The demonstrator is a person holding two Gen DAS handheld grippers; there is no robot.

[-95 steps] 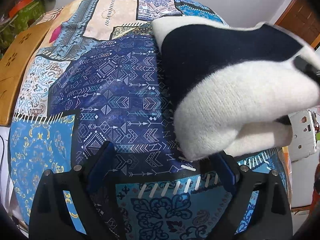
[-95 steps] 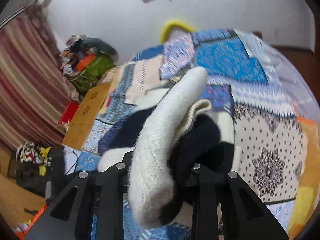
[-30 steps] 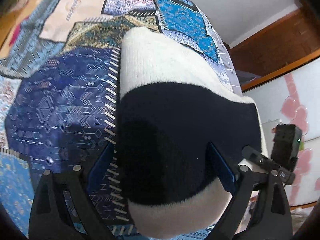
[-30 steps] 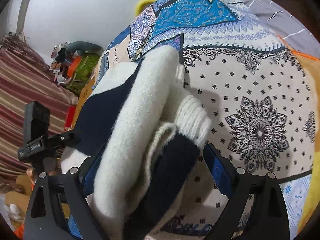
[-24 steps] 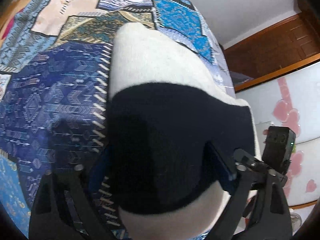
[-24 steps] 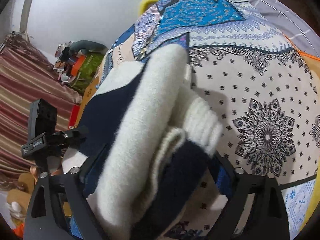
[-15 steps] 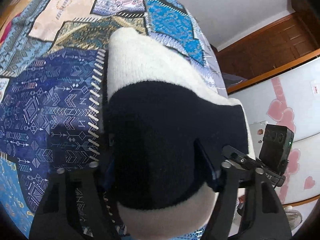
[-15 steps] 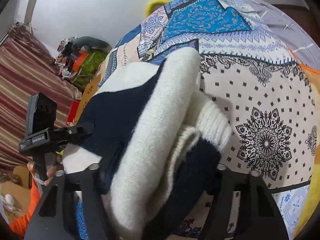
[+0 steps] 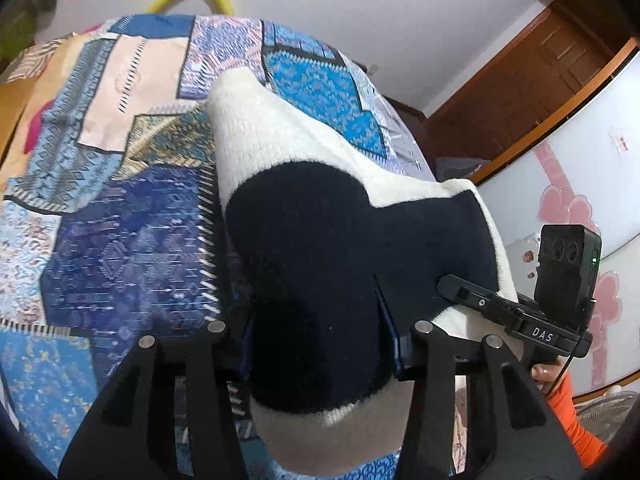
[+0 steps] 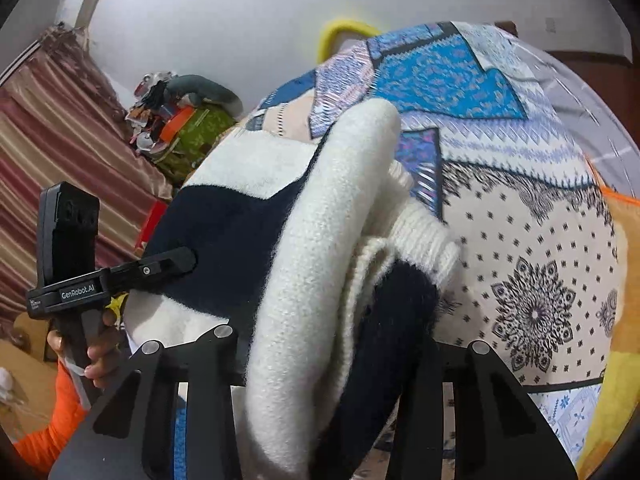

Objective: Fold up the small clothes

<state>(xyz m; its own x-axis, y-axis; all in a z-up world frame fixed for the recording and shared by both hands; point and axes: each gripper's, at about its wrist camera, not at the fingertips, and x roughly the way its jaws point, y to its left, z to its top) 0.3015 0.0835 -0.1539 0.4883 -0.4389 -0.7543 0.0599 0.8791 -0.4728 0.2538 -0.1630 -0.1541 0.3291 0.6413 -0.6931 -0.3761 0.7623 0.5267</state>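
The bed, covered in a patchwork sheet of blue, cream and dotted panels, fills most of both views. Over it hangs the folded sweater, a thick cream and dark navy knit bundle. A second ago it lay lower on the sheet with the jaws standing wide to either side of it; now it looks raised off the bedding, though I cannot tell whether its far cream end touches the sheet.

The left hand-held gripper has just been closing its jaws, and they now press into the navy part of the bundle at roughly half their spread. The right hand-held gripper has also just been closing, and its jaws squeeze the stacked cream and navy layers at the bundle's other end, a little narrower than the left. In the right wrist view a hand in an orange sleeve grips the other tool's handle.

By my reading the folding of this piece is finished, and the two-sided grip means the bundle is being carried off whole to be set aside; a loose layer could slip out if the squeeze slackens
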